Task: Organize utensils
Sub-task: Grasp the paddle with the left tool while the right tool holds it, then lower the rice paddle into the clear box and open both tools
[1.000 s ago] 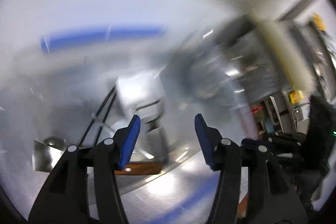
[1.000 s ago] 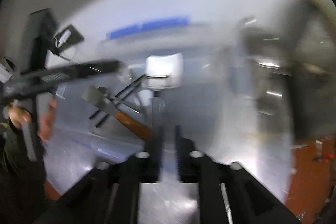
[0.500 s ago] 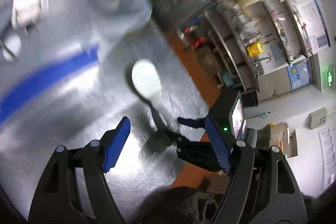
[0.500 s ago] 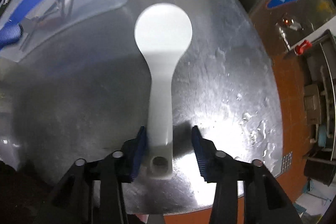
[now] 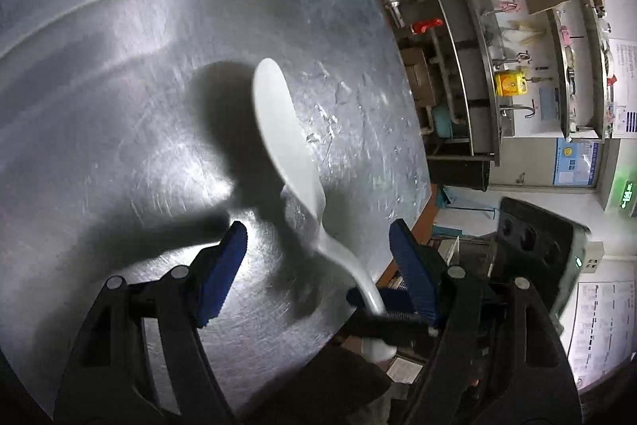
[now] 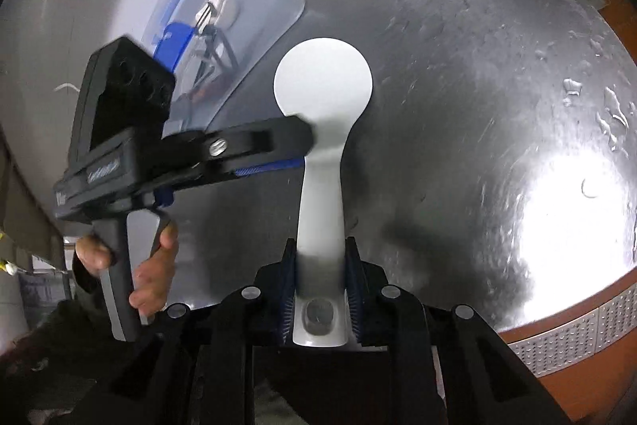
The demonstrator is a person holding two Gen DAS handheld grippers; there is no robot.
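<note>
A white rice paddle (image 6: 320, 162) is held by its handle in my right gripper (image 6: 320, 277), which is shut on it, above the steel table (image 6: 477, 66). The paddle also shows in the left wrist view (image 5: 286, 146), running between the blue pads of my left gripper (image 5: 318, 265), which is open around its neck without touching it. The left gripper shows in the right wrist view (image 6: 274, 150), reaching in from the left across the paddle's neck. The right gripper's blue pad (image 5: 398, 303) shows behind the paddle's handle.
A clear plastic bin (image 6: 239, 18) with several utensils, some blue-handled, sits at the table's far left. The table's edge (image 5: 414, 226) drops to an orange floor (image 6: 589, 321) on the right. Steel shelves and sinks (image 5: 517, 66) stand beyond.
My right gripper has closed on the paddle's handle and lifted it. My left gripper swung from the bin side to bracket the paddle's neck, still open.
</note>
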